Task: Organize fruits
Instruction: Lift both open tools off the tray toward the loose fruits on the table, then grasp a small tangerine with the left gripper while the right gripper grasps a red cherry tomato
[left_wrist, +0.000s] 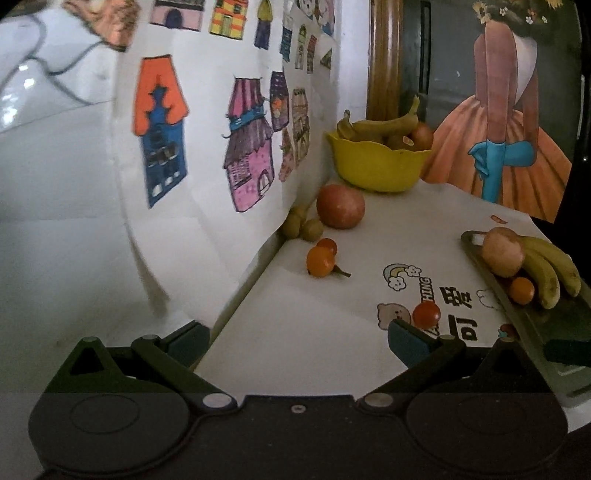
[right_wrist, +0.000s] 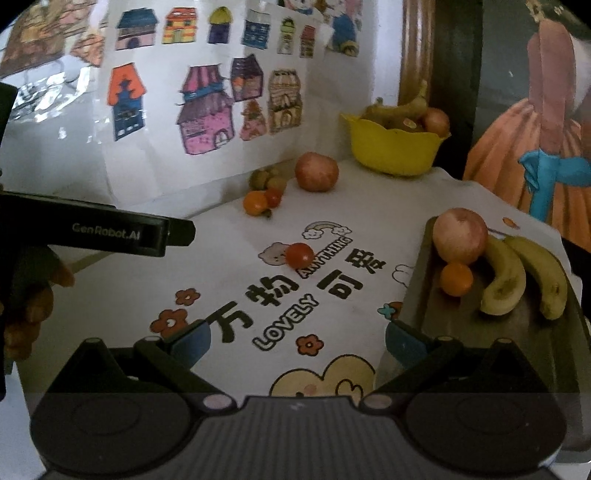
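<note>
A grey tray (right_wrist: 417, 280) at the right holds an apple (right_wrist: 460, 236), a small orange (right_wrist: 456, 279) and two bananas (right_wrist: 524, 280); in the left wrist view the same tray (left_wrist: 524, 325) sits at the right edge. One red tomato (right_wrist: 300, 254) lies alone on the printed cloth, just beyond my left gripper's right fingertip (left_wrist: 410, 341). A second apple (left_wrist: 340, 206), small oranges (left_wrist: 320, 261) and greenish round fruits (left_wrist: 301, 223) cluster by the wall. My left gripper (left_wrist: 299, 341) is open and empty. My right gripper (right_wrist: 297, 345) is open and empty too, near the tray's front corner.
A yellow bowl (right_wrist: 395, 147) at the back holds bananas and other fruit. Paper drawings of houses (left_wrist: 207, 147) hang along the left wall. A painted picture (left_wrist: 509, 140) leans at the back right. The left gripper's body (right_wrist: 110, 230) and a hand (right_wrist: 33, 314) show at left.
</note>
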